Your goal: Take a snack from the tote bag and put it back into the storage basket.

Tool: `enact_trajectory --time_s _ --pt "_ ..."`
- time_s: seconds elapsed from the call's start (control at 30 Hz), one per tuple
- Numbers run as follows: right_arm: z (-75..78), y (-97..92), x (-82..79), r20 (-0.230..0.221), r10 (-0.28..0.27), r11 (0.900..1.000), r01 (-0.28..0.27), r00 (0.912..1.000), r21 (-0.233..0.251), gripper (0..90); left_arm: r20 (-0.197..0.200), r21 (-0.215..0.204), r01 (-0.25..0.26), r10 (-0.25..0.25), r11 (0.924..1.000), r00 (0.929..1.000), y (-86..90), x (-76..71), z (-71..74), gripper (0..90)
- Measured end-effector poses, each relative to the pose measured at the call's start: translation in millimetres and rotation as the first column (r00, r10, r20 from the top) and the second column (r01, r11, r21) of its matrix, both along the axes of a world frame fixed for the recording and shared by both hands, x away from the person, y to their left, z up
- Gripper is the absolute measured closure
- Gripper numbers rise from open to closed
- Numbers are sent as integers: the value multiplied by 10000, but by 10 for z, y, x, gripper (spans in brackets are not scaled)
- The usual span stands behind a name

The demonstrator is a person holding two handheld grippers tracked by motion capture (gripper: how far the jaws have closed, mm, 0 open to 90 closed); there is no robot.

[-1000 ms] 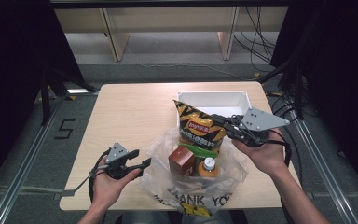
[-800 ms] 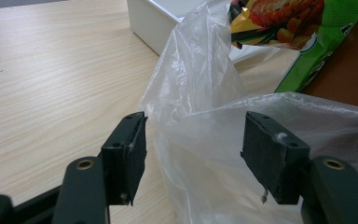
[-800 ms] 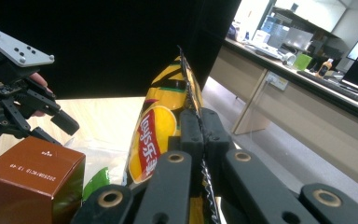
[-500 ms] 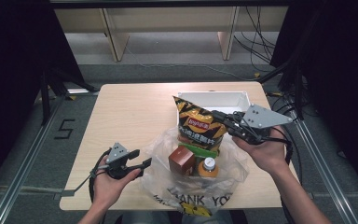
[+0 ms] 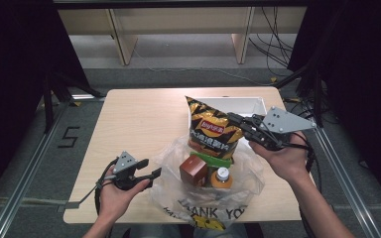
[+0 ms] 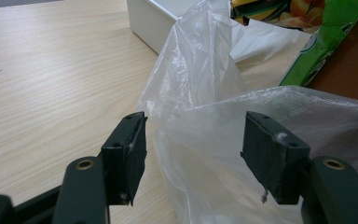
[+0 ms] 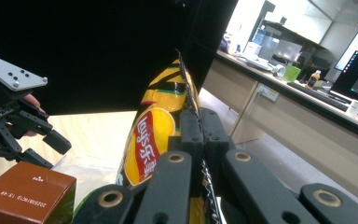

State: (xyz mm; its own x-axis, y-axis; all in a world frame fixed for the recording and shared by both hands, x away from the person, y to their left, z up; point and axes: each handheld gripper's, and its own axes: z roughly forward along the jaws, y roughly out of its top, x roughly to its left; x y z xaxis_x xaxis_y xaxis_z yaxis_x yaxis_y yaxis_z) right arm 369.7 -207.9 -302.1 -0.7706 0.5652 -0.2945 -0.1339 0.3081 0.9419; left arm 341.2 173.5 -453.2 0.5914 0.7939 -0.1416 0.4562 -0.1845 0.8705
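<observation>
A yellow and black chip bag (image 5: 211,130) stands upright above a clear plastic bag (image 5: 238,186) at the table's front. My right gripper (image 5: 234,119) is shut on the chip bag's right edge; in the right gripper view its jaws (image 7: 200,140) pinch the crimped seam of the chip bag (image 7: 151,140). Inside the plastic bag sit a brown box (image 5: 193,171), a green packet (image 5: 214,159) and an orange-capped bottle (image 5: 222,176). My left gripper (image 5: 151,173) is open at the plastic bag's left rim. The thin plastic (image 6: 205,140) hangs loose between its pads (image 6: 127,149).
A white open box (image 5: 245,104) stands behind the chip bag at the table's far right. The left half of the wooden table (image 5: 134,119) is bare. The brown box (image 7: 25,191) and the left gripper (image 7: 56,140) appear at the left of the right gripper view.
The right gripper has lifted the chip bag slightly upward. The left gripper has not moved.
</observation>
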Motion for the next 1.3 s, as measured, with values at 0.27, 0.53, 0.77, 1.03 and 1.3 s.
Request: enact_trajectory --time_s 0.27,0.53,0.77,1.03,1.3 --pt "32 0 -3 75 -25 10000 25 10000 17 900 -70 -45 -43 43 10000 10000 -4 -2 -4 393" --pt "87 -1 9 274 -15 9997 9 9996 232 900 -62 -121 32 -32 9999 10000 -15 3 -14 393" --pt "124 -16 2 175 -68 9992 61 9998 407 900 -29 -81 33 -34 10000 10000 -15 4 -16 393" --pt "189 0 19 497 -196 9981 166 9986 590 900 -73 -177 -16 15 9998 10000 -17 3 -19 393" --pt "214 -10 32 546 -332 9978 299 9980 595 900 -67 -172 -18 17 9999 10000 -17 2 -19 393"
